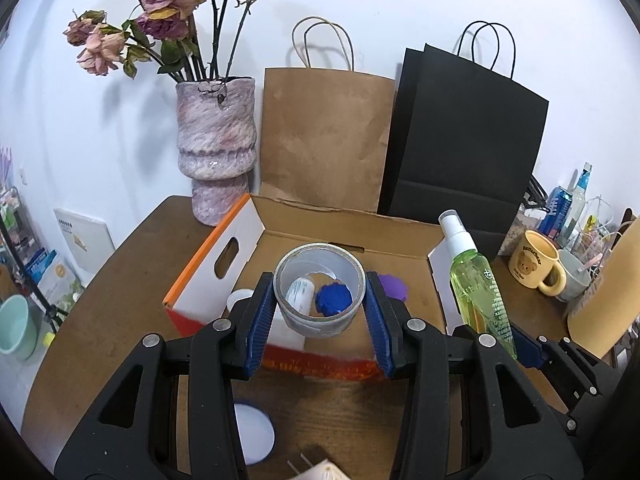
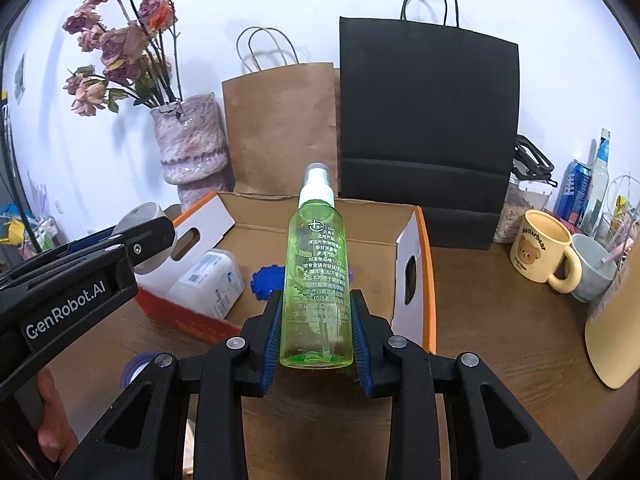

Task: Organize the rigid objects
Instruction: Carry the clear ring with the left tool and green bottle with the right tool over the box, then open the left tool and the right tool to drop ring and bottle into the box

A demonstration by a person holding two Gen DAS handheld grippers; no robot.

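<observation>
Item: tape roll, clamped in our left gripper; spray bottle, clamped in our right gripper. Both hang above the cardboard box's near edge. We lower each into bare floor, clear of the blue lid.

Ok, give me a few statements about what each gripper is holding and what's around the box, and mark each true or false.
1. The right gripper is shut on the green spray bottle. True.
2. The left gripper holds a mug. False: it holds the tape roll.
3. The cardboard box is empty. False: a white bottle and a blue lid lie in it.
4. A black paper bag stands behind the box. True.
5. The yellow bear mug sits inside the box. False: it stands on the table, beside the box.
</observation>
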